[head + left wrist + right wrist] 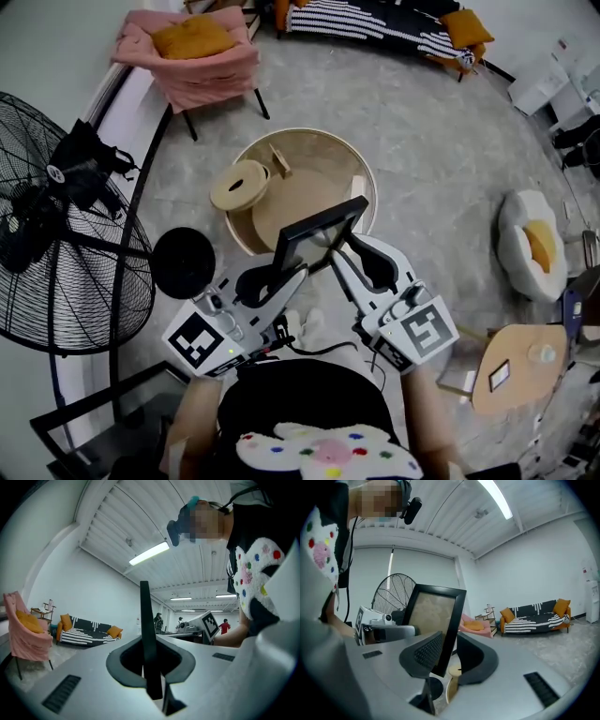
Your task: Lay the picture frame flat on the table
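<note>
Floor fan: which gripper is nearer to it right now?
Left. The left gripper, clamped on the picture frame, is on the side facing the floor fan; the right gripper, open around the frame's opposite edge, is farther from it.

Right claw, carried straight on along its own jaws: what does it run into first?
The picture frame: its black side edge already stands between the open jaws of the right claw, so any further advance would likely seat it deeper. How far in it sits is hard to judge.

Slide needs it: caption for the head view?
Black picture frame between left claw and right claw, over round wooden table.
</note>
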Tool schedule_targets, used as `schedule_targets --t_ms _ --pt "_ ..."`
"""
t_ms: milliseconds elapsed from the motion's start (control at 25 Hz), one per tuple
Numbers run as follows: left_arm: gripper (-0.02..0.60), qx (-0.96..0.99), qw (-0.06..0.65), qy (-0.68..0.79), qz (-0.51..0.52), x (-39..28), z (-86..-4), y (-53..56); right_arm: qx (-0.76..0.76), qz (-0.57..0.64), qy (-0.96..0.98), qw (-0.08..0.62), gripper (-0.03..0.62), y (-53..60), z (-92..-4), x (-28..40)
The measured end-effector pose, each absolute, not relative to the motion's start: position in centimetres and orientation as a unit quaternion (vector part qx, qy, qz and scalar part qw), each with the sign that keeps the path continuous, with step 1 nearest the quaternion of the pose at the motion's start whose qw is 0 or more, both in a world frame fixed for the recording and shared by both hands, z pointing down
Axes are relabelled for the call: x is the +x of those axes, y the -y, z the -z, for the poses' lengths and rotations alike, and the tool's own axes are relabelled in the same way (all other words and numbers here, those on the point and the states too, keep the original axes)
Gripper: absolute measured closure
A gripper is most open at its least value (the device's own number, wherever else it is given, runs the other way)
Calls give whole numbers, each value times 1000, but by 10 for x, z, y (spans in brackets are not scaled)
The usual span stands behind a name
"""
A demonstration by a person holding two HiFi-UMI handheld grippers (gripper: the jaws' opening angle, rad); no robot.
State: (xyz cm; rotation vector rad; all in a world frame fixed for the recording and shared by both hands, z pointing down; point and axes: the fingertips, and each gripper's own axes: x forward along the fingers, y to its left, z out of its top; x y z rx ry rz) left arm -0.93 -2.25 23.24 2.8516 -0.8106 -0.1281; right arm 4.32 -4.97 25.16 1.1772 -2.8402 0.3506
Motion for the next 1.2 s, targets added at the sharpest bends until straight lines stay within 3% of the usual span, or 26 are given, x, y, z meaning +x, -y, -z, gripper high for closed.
schedule_targets --t_ms 560,1200 --pt "540 942 100 320 4 -9 -252 33 439 -154 885 3 511 58 -256 52" --pt "465 911 75 400 -65 -21 -265 42 514 -142 845 34 511 67 -265 71"
